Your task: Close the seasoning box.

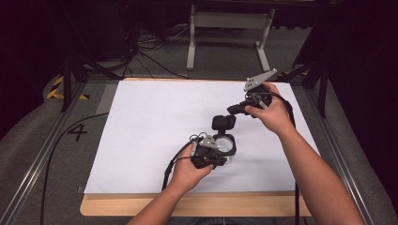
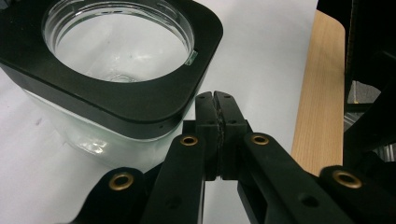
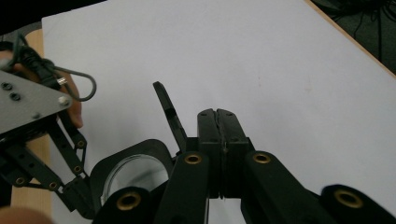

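while both hands sit over white sheet [image 1: 141, 131], left gripper [image 2: 215, 100] clenched, empty, just beside black-rimmed clear jar [image 2: 116, 51], jar at 5 o'clock of sheet. right gripper [image 3: 217, 116] clenched on black lid [image 3: 169, 112], at 1 o'clock from jar.

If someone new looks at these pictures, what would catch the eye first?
Probably the clear jar with its black square collar, standing near the front of the white sheet. The left gripper, jaws shut, sits right beside it. Just behind the jar, a black lid is at the tip of the right gripper, also shut.
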### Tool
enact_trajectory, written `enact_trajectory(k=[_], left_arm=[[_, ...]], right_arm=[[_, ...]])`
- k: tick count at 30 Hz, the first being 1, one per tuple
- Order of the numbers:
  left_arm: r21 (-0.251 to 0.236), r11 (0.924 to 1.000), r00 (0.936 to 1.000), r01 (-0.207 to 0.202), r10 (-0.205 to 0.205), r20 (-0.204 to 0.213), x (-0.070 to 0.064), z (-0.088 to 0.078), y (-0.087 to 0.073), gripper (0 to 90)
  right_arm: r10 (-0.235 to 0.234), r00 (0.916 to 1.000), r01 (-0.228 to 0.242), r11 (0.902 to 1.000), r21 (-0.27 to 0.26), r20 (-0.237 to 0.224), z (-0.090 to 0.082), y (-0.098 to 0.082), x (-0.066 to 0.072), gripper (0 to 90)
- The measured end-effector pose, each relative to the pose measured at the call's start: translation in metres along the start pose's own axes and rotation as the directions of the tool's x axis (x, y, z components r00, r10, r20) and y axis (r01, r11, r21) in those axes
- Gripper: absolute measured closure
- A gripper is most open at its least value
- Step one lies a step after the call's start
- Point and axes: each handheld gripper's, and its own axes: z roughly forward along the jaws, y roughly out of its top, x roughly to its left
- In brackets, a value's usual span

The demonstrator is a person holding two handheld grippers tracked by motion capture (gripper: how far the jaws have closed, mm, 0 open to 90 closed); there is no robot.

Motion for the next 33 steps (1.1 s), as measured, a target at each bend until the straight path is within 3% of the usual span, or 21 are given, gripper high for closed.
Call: enact_trajectory(k=[7,15,33], left_arm=[[0.022,0.9997,1.0,-0.005,0.005,-0.005,0.0,0.001,0.0,89.3],[0.012,0.9999,1.0,-0.001,0.001,-0.007,0.0,0.002,-0.001,89.0],[0.014,0.9999,0.9997,-0.001,0.001,-0.024,0.0,-0.002,-0.001,89.5]], right_arm=[[-0.029,0.9988,0.03,0.9995,0.005,-0.039,0.001,-0.007,0.016,90.0],[-0.041,0.9964,0.042,0.999,0.014,-0.075,0.006,-0.018,0.03,90.0],[-0.044,0.991,0.056,0.9946,0.087,-0.126,0.025,-0.04,0.047,90.0]])
